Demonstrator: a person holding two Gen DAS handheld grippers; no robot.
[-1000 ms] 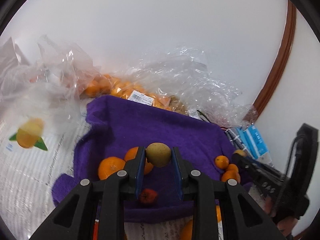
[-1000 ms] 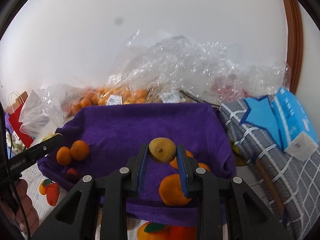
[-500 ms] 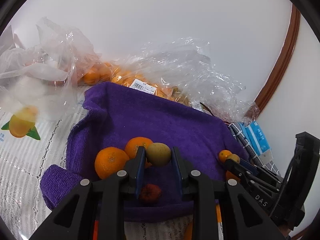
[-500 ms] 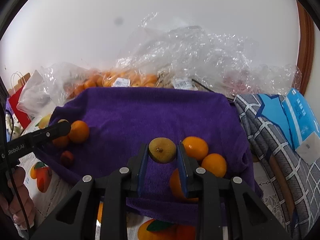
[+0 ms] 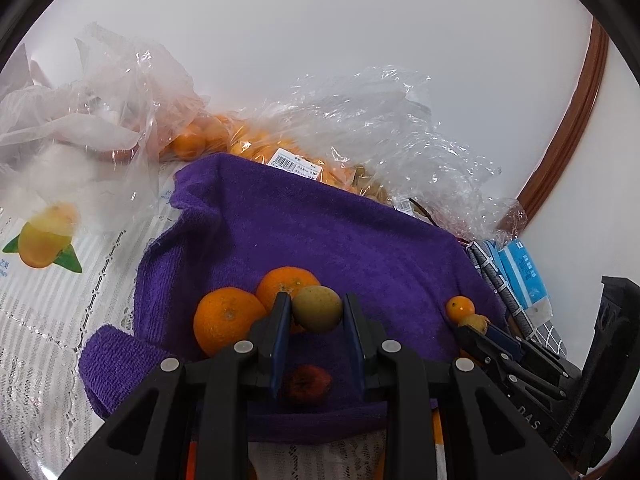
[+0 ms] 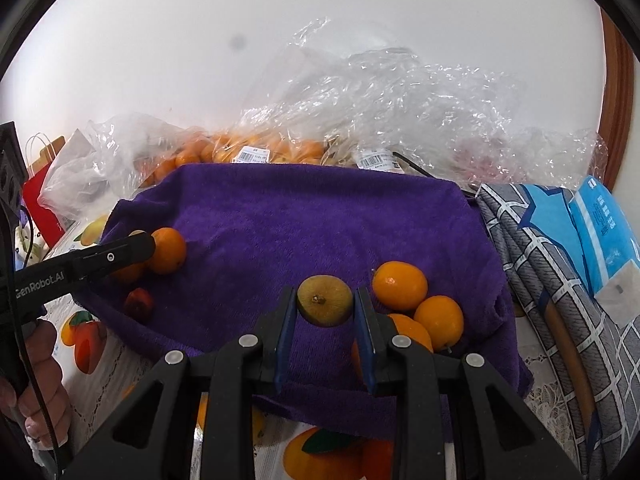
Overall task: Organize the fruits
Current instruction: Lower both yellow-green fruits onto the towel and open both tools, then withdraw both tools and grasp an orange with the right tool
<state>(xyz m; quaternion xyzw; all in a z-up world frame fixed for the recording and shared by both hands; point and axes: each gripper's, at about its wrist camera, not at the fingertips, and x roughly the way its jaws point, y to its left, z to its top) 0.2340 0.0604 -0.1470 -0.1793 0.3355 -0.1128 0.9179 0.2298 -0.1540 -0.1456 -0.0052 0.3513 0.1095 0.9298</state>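
Observation:
A purple towel [image 5: 320, 232] lies spread on the table. My left gripper [image 5: 315, 297] is shut on a small yellow-green fruit [image 5: 317, 309], just above two oranges [image 5: 228, 320] at the towel's near left. A shrivelled red fruit [image 5: 306, 384] lies under the fingers. My right gripper [image 6: 325, 292] is shut on an olive-green fruit [image 6: 325, 302], held over the towel [image 6: 300, 216] beside three small oranges [image 6: 400, 285] on its right. Each gripper shows at the edge of the other's view: the right gripper [image 5: 476, 326] and the left gripper [image 6: 138, 240].
Crumpled clear plastic bags [image 6: 380, 92] holding many small oranges [image 6: 256, 148] pile up behind the towel against a white wall. A grey checked cloth [image 6: 560, 280] and blue packets [image 6: 604, 232] lie to the right. A red paper bag [image 6: 40, 196] stands at the far left. A hand [image 6: 36, 360] grips the left tool.
The right gripper has shifted left and slightly down, so the three oranges now sit to its right. The left gripper has barely moved. Both still hold their fruits.

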